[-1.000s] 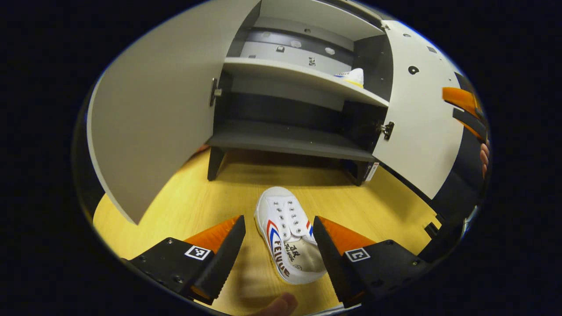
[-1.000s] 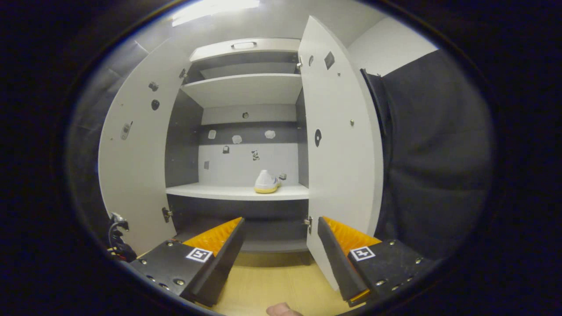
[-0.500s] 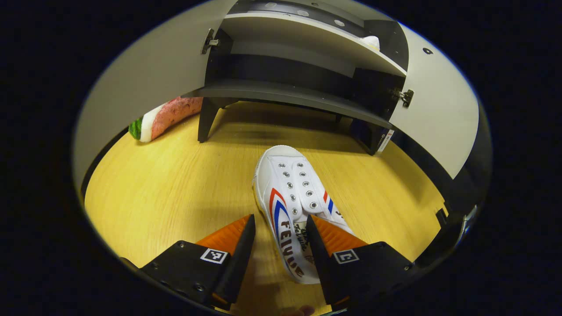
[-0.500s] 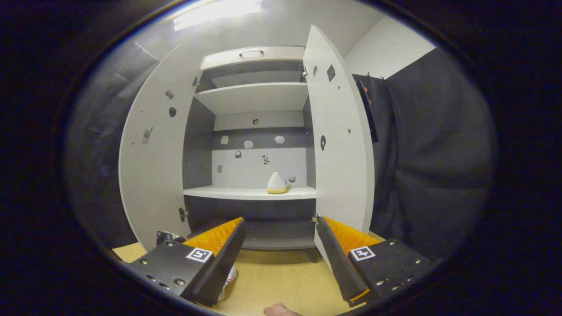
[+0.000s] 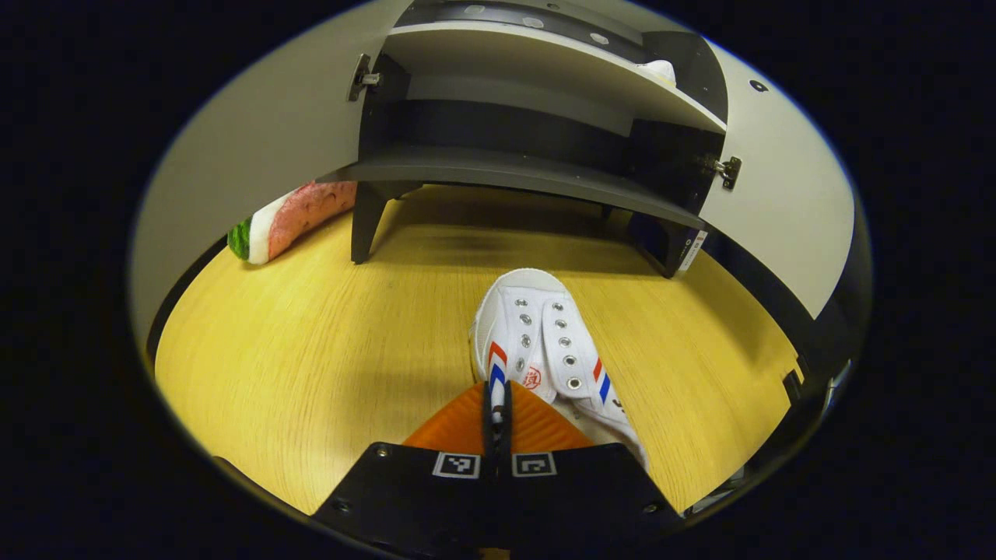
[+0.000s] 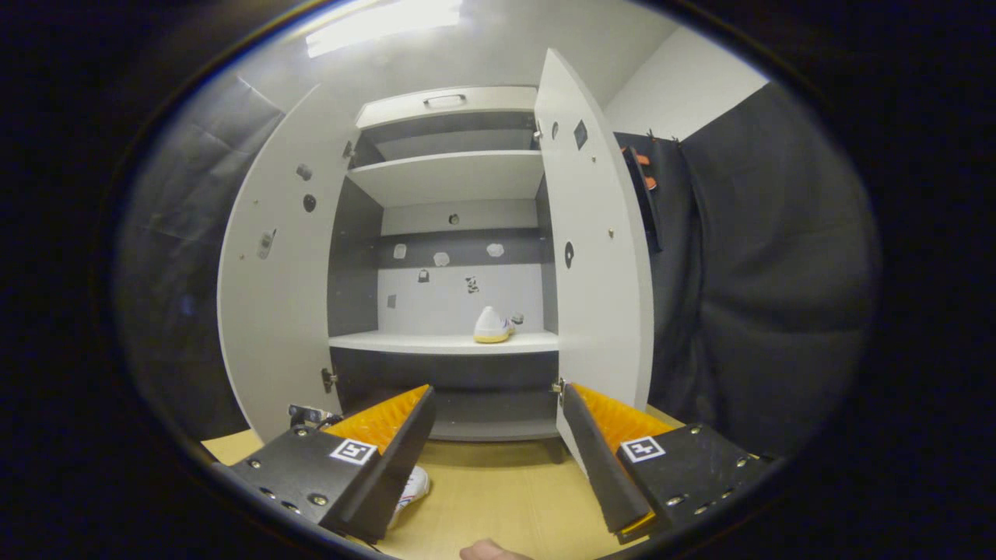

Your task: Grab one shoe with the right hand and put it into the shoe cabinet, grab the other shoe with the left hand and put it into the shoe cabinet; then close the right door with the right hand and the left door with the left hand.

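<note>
Left fingers (image 5: 517,420) pinch shoe (image 5: 545,350) edge.

A staged home entryway set up inside a recording booth, as far as I can see from here.

In my right gripper view a tall white two-door shoe cabinet (image 6: 436,101) with dark grey inner walls stands open on a pale yellow wood-grain floor (image 6: 498,498), and a white canvas sneaker with a yellow sole (image 6: 492,327) sits on its middle shelf, which reads as domestic. Behind it I see wrinkled black cloth (image 6: 762,272) hung as walls under a bright ceiling strip light (image 6: 381,15), so this is a mock-up rather than a real hallway. My left gripper view adds a soft watermelon-slice cushion (image 5: 288,218) lying on the floor beside the cabinet.
</note>
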Tool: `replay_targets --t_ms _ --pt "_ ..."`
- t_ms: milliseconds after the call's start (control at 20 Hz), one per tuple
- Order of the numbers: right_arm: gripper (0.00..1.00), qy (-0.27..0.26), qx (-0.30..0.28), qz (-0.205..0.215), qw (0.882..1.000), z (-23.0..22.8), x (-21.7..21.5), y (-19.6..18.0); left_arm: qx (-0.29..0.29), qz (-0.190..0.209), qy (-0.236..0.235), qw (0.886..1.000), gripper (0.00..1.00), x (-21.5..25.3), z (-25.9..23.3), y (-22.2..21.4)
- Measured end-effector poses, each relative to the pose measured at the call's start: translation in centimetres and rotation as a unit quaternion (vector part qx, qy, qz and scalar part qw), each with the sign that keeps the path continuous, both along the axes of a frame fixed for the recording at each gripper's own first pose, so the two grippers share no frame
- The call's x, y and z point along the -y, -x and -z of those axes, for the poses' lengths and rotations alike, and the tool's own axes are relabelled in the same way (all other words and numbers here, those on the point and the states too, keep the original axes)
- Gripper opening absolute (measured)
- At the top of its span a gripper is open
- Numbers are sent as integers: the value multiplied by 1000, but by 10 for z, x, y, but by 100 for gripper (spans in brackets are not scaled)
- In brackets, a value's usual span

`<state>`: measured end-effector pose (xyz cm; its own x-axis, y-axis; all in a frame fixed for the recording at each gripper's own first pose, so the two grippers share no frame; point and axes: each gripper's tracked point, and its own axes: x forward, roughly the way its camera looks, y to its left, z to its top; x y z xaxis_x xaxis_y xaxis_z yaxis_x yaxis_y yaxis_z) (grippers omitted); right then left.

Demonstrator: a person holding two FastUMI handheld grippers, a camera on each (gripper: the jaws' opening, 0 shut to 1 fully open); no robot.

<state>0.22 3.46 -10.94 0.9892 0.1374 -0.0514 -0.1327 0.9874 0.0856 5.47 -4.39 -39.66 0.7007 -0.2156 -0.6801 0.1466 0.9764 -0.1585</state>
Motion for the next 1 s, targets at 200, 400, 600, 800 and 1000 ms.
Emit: replay_targets --t_ms 200,400,600,800,1000 --pt "98 -4 0 2 1000 -1 5 6 34 -14 2 999 1 3 -24 -1" --pt "98 -15 1 0 1000 -1 6 10 80 -1 -6 997 1 6 -72 7" --pt "98 -17 2 -1 1000 -2 8 16 138 12 -5 990 1 21 -130 12" --pt "98 -19 8 -4 1000 -4 10 23 186 8 -12 982 0 20 -178 12" --pt "98 -30 10 -2 999 -2 15 33 233 -7 -20 972 0 12 -230 -6"
